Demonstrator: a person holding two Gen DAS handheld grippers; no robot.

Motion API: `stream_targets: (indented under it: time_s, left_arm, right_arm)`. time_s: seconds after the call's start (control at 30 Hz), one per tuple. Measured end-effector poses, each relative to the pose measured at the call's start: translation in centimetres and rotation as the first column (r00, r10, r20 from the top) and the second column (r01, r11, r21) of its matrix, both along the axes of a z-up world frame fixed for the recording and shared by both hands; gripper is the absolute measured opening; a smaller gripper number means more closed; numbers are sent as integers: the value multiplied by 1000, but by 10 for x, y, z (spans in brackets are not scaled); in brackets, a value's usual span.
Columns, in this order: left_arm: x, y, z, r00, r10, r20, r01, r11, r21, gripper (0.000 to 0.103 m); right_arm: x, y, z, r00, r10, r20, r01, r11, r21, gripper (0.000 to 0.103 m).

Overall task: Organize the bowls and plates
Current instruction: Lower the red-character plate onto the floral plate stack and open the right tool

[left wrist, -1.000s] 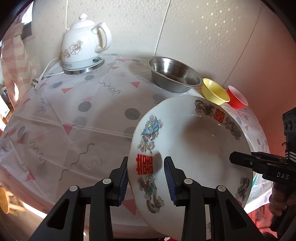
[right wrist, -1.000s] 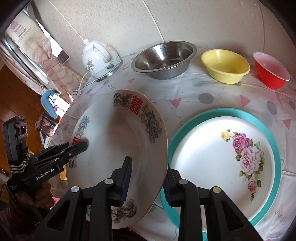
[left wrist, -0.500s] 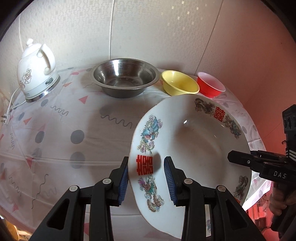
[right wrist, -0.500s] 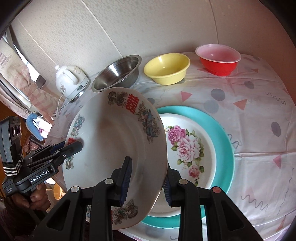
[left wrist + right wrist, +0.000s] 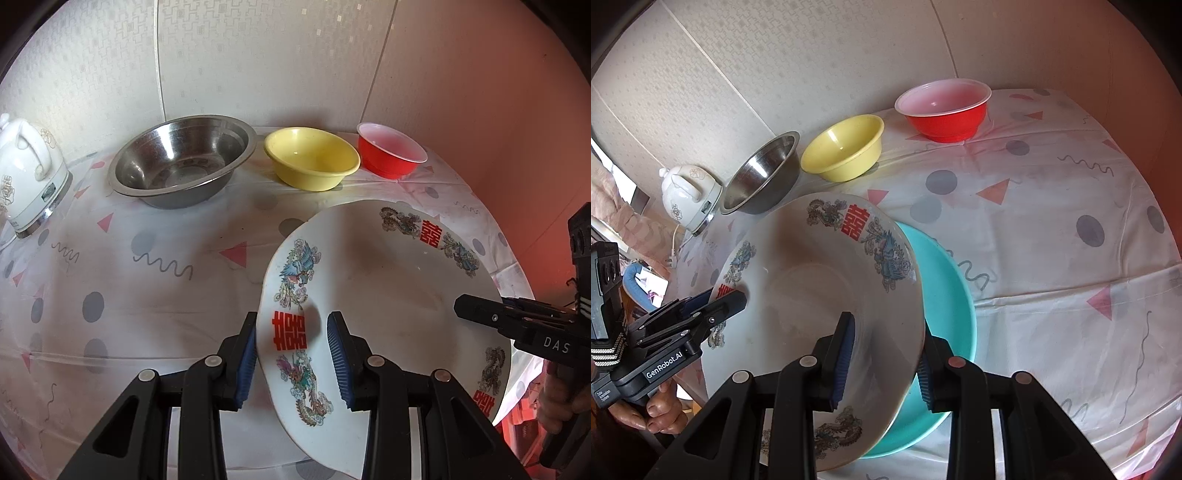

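Note:
A white plate (image 5: 388, 295) with red characters and dragon prints hangs tilted between both grippers. My left gripper (image 5: 291, 354) is shut on its left rim, one blue pad under the rim and one on top. My right gripper (image 5: 884, 354) is shut on the opposite rim and shows as a black tip (image 5: 480, 314) in the left wrist view. Under the white plate (image 5: 820, 288) lies a teal-rimmed plate (image 5: 949, 295), mostly hidden. The left gripper (image 5: 727, 301) appears at the far rim, held by a hand (image 5: 657, 410).
Along the wall stand a steel bowl (image 5: 181, 166), a yellow bowl (image 5: 312, 157) and a red bowl (image 5: 391, 153). A white kettle (image 5: 26, 184) sits at the far left. The patterned tablecloth (image 5: 1052, 240) drops off at the right and near edges.
Both grippers carried the white plate to the right across the table. It now covers the teal plate's flower centre, which showed before. The kettle has slid toward the left edge of view.

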State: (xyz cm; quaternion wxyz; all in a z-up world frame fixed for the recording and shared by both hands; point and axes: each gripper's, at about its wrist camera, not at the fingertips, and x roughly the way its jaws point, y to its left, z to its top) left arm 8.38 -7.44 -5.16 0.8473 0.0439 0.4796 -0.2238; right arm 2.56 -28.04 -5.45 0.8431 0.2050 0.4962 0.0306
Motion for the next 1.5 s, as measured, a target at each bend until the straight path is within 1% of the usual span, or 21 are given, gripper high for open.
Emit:
stream_targets:
  time_s: [0.37, 0.67, 0.83, 0.97, 1.1, 1.23, 1.5]
  left_arm:
    - [0, -10, -8, 1000, -16, -21, 17, 1000, 11, 37]
    - [-1, -14, -11, 1000, -20, -21, 21, 1000, 21, 37]
    - [-2, -13, -9, 1000, -12, -18, 12, 1000, 15, 37]
    - [-6, -11, -5, 1000, -9, -5, 9, 1000, 21, 37]
    - [-6, -10, -4, 1000, -5, -4, 5, 1000, 16, 37]
    - [-7, -12, -6, 1000, -7, -10, 8, 999, 32, 37]
    - [-7, -10, -7, 1000, 0, -18, 0, 1000, 19, 37]
  right_arm:
    - [-1, -9, -4, 1000, -25, -14, 25, 999, -26, 32]
    - [1, -12, -9, 999, -34, -25, 33, 999, -30, 32]
    - [4, -10, -10, 999, -26, -27, 24, 999, -49, 32]
    - [3, -4, -13, 999, 8, -44, -12, 997, -78, 32]
    - [1, -5, -15, 999, 2, -45, -5, 998, -66, 32]
    - [0, -5, -12, 999, -6, -43, 2, 996, -85, 32]
    - [0, -4, -11, 999, -9, -44, 5, 996, -91, 32]
